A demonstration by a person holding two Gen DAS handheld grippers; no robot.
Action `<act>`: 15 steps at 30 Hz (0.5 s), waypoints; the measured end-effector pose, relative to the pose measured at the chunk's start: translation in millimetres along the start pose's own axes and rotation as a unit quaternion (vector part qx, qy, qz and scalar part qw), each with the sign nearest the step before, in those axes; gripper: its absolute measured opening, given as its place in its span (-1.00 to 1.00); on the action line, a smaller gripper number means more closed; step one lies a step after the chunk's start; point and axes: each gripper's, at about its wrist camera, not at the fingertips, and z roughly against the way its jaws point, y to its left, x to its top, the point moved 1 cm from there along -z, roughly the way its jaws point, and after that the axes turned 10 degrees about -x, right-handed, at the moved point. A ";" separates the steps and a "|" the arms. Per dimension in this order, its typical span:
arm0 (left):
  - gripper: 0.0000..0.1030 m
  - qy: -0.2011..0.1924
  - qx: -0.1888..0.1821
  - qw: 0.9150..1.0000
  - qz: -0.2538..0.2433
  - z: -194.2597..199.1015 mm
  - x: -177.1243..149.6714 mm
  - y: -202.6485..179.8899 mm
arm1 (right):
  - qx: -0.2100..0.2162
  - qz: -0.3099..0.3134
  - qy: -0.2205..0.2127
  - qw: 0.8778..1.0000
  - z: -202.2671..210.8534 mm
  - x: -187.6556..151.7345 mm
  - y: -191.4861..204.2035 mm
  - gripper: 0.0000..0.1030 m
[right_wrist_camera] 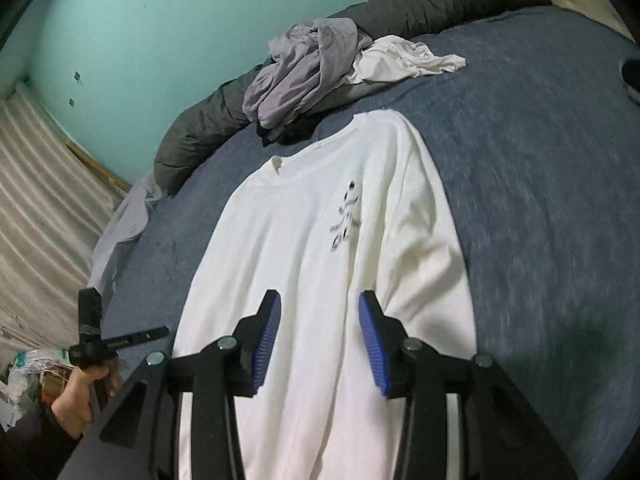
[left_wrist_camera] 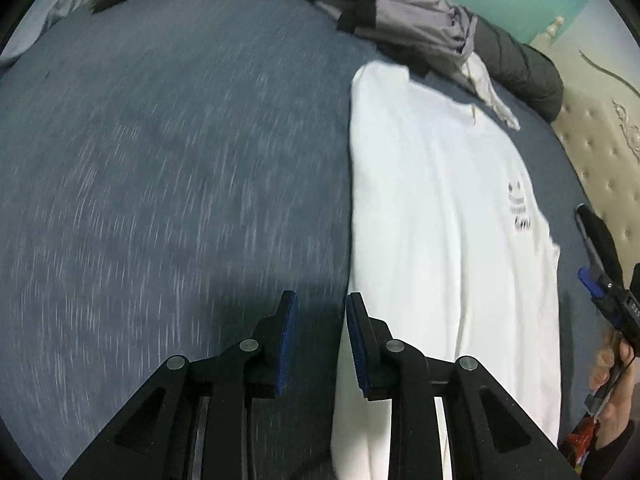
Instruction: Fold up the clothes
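We see a white shirt (right_wrist_camera: 320, 248) flat on the blue bed (right_wrist_camera: 540, 180), a teal wall (right_wrist_camera: 160, 20) behind; both grippers' (left_wrist_camera: 322, 340) (right_wrist_camera: 320, 344) jaws are parted, empty.

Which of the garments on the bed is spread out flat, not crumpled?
The white T-shirt with the small dark print on its chest lies flat on the blue bedcover. The grey garment and the white cloth beyond its collar are crumpled.

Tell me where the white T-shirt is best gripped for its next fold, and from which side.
Probably the white T-shirt at its folded long edges near the hem, one gripper per side, coming from the hem end. It lies flat on the blue bedcover, collar far, sides apparently tucked in. Left gripper and right gripper hold nothing.
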 end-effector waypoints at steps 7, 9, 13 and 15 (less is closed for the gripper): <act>-0.45 0.021 0.012 1.000 -0.006 3.9 -41.3 -5.0 | 0.024 -0.012 -0.014 1.000 6.0 -25.1 5.2 -0.20; -0.45 0.025 0.009 1.000 -0.001 1.4 -48.4 -6.3 | 0.033 -0.012 -0.017 0.999 6.4 -31.0 4.9 -0.20; -0.45 0.034 0.006 0.999 0.002 -5.1 -60.7 -8.9 | 0.048 -0.025 -0.014 0.998 2.3 -35.2 1.1 -0.20; -0.45 0.038 0.007 0.999 0.000 -9.4 -65.1 -9.3 | 0.057 -0.030 -0.022 0.998 1.9 -35.1 -0.5 -0.20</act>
